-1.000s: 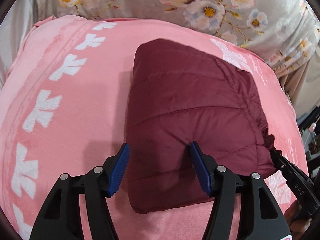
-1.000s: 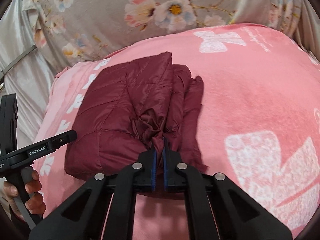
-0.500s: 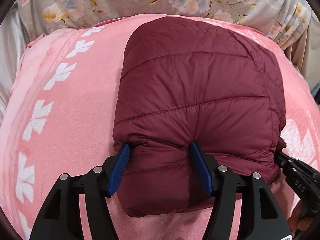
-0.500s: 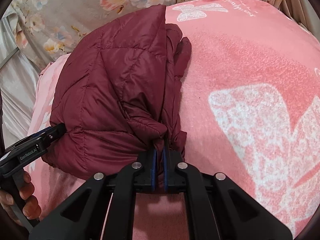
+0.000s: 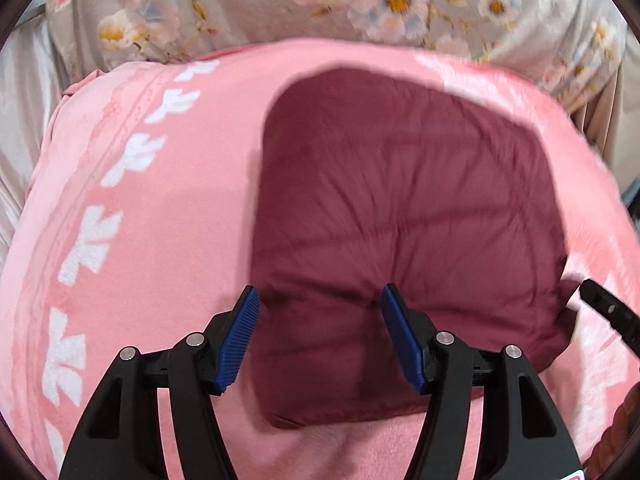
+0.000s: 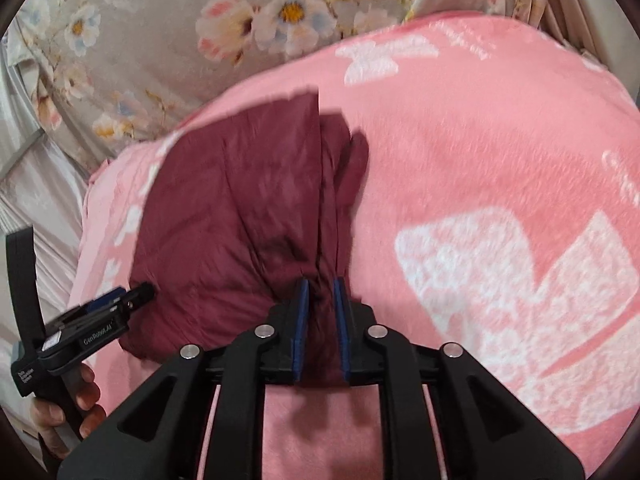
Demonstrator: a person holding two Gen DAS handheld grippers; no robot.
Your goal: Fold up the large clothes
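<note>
A pink blanket [image 5: 152,240] with white butterfly prints covers the bed, a floral sheet [image 6: 140,40] behind it. On the blanket lies the maroon quilted jacket [image 5: 400,208], folded into a puffy bundle. The left gripper [image 5: 316,336] has its jaws spread wide, straddling the bundle's near edge without pinching it. The right gripper [image 6: 318,320] has jaws slightly parted around a bunched fold of the jacket's side; whether they are clamping it cannot be told.
</note>
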